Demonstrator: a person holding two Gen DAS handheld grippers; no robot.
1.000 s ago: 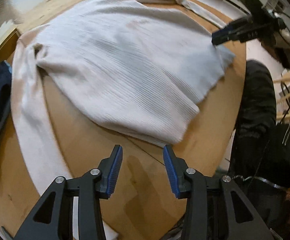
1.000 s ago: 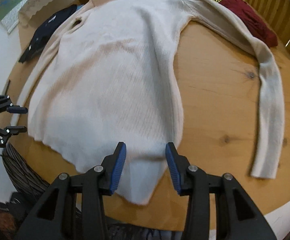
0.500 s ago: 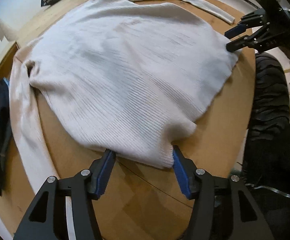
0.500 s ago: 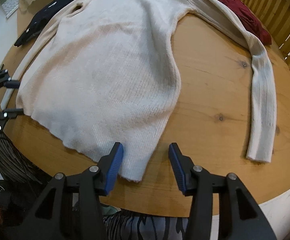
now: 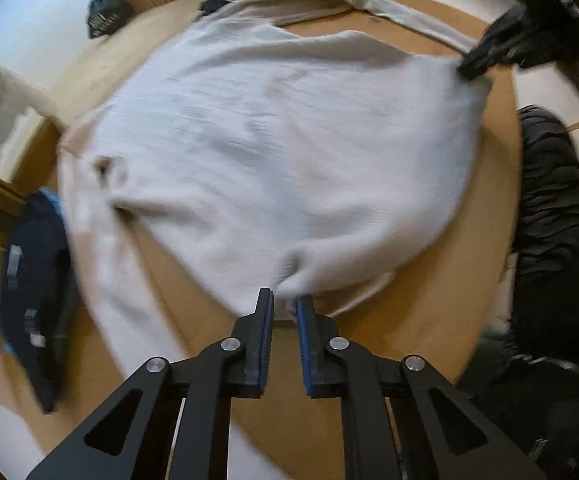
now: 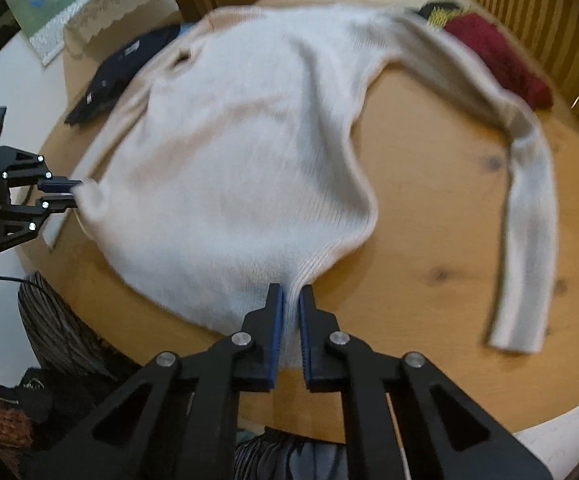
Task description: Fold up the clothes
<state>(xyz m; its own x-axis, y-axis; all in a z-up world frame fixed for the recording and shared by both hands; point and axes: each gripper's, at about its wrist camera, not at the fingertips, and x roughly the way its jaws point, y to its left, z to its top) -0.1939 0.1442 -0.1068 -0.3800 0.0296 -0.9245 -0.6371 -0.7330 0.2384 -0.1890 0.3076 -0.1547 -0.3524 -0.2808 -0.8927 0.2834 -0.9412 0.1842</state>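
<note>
No legible text, brand, number or sign in either view; motion blur throughout. Pale tags on the dark navy garment (image 5: 35, 280) and light print on the black bag (image 5: 105, 14) show as smears only; unreadable.

left wrist view: sits behind the left gripper (image 5: 284, 304), looks steeply down and forward, close over the near hem of the cream ribbed knit sweater (image 5: 273, 148)
right wrist view: behind the right gripper (image 6: 291, 300), same steep downward tilt, close over the hem's other corner
shared ground: both take in the sweater and the round wooden table (image 6: 441, 216) from opposite corners
cross-sight: each view catches the other gripper at its frame edge
</note>
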